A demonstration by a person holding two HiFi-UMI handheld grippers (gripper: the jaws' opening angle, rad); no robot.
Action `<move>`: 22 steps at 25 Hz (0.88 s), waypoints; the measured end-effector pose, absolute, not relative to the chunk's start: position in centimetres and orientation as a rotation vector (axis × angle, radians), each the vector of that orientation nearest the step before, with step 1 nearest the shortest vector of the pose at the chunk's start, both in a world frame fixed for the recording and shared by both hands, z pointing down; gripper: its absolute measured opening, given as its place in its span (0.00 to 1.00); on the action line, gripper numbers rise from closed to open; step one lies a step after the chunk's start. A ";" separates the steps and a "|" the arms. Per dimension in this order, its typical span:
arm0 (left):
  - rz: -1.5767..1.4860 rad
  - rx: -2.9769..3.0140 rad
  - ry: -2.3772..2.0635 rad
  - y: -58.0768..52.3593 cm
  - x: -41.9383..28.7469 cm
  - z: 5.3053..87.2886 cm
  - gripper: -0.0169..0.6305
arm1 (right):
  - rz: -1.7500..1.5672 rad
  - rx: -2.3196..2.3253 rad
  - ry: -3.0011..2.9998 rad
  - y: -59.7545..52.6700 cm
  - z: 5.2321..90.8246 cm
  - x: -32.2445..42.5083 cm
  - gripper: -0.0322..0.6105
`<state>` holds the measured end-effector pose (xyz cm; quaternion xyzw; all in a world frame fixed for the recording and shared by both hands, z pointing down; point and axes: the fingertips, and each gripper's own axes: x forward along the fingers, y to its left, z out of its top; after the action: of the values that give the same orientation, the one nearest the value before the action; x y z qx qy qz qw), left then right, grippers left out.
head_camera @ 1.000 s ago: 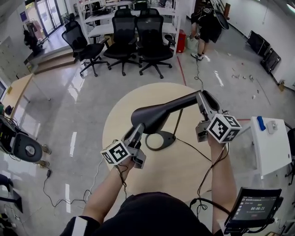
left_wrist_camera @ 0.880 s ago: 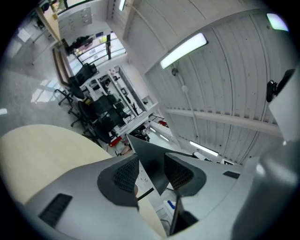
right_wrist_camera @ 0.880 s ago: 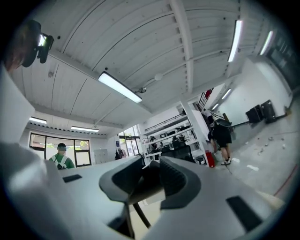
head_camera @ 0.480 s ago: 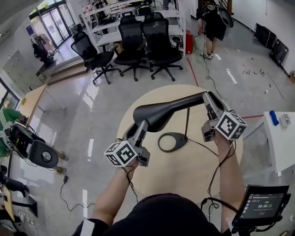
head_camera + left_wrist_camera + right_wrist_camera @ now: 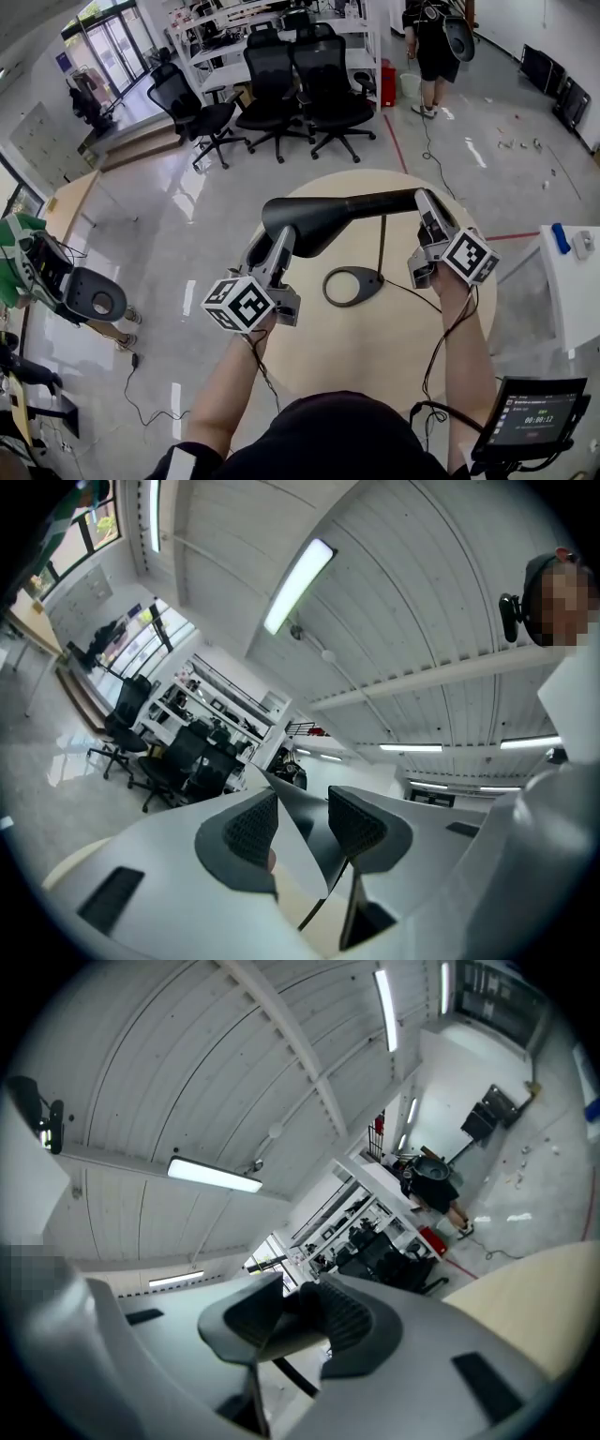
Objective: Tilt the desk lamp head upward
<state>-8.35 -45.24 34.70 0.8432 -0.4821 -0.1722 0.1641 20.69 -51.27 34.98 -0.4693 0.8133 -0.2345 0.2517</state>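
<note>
A black desk lamp stands on the round wooden table [image 5: 356, 352]; its base [image 5: 354, 284] and thin stem [image 5: 381, 246] are near the table's middle. The lamp head [image 5: 305, 217] stretches left and lies about level. My left gripper [image 5: 279, 246] comes up from below and is shut on the head's rim [image 5: 314, 844], which shows as a thin shell between the pads. My right gripper [image 5: 427, 208] is shut on the lamp arm [image 5: 284, 1333] at its right end, above the stem.
The lamp's cable [image 5: 433, 314] runs across the table toward its right edge. Black office chairs [image 5: 281, 84] and a standing person [image 5: 433, 47] are beyond the table. A white side table [image 5: 574, 281] and a small screen [image 5: 530, 427] are on the right.
The lamp head has swung up from a downward droop to roughly level. My left gripper rose with it; the right gripper stayed at the arm's end.
</note>
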 end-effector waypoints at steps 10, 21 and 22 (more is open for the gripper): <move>-0.491 2.453 -1.383 -45.2 -7.7 32.5 0.30 | -0.703 -1.228 2.146 -51.1 35.9 21.2 0.22; -0.491 2.549 -1.397 -45.1 -6.3 29.6 0.30 | -0.786 -1.166 2.065 -50.8 37.1 21.7 0.22; -0.489 2.556 -1.398 -45.1 -6.2 29.4 0.30 | -0.797 -1.162 2.054 -50.8 37.2 21.8 0.22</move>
<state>-6.23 -45.14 29.37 0.8615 -0.4711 -0.1648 0.0934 21.80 -50.81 37.19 -0.4421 0.7813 -0.3032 0.3197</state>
